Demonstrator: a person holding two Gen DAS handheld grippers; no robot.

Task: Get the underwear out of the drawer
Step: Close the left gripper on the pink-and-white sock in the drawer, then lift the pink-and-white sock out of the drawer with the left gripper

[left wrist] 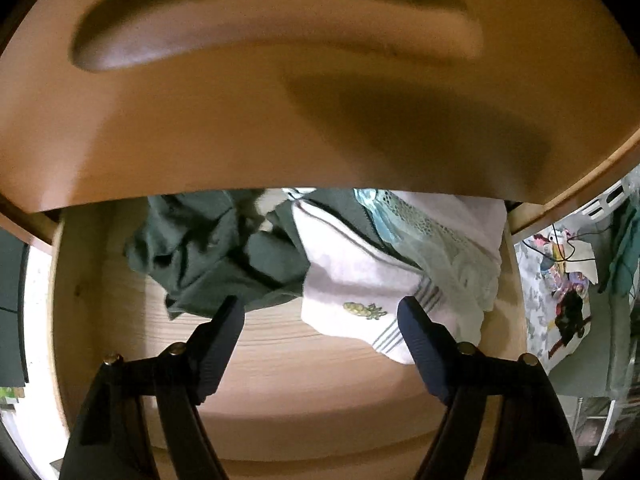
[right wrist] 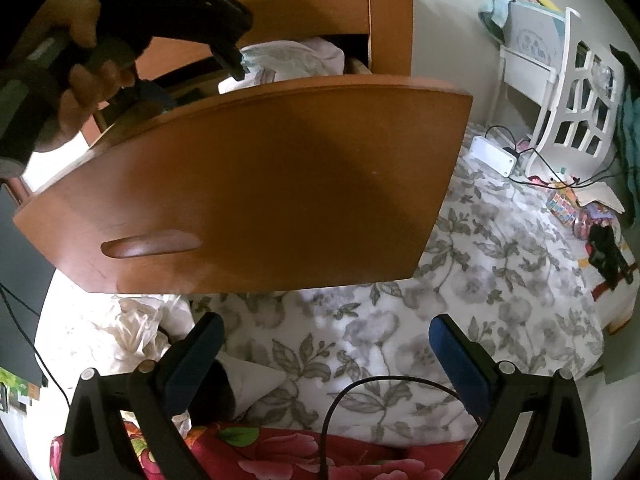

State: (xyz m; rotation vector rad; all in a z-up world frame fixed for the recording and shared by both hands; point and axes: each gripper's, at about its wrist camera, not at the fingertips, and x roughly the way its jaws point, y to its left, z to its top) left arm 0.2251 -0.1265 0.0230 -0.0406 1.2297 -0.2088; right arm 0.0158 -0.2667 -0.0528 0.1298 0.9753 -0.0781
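Inside drawer (left wrist: 80,272): underwear (left wrist: 360,276) piled

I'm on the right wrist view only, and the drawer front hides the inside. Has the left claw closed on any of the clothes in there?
Observer: No. In the left wrist view the left claw is open, with nothing pinched between its fingers.
Operator: What lies closest to it?
Observer: A white garment, just ahead of the claw, with one fingertip over its near edge.
Operator: Any mark to know it by?
Observer: A small yellow-green pineapple emblem near its lower edge.
Operator: Anything else in there?
Observer: A dark green garment lies crumpled beside the white one.
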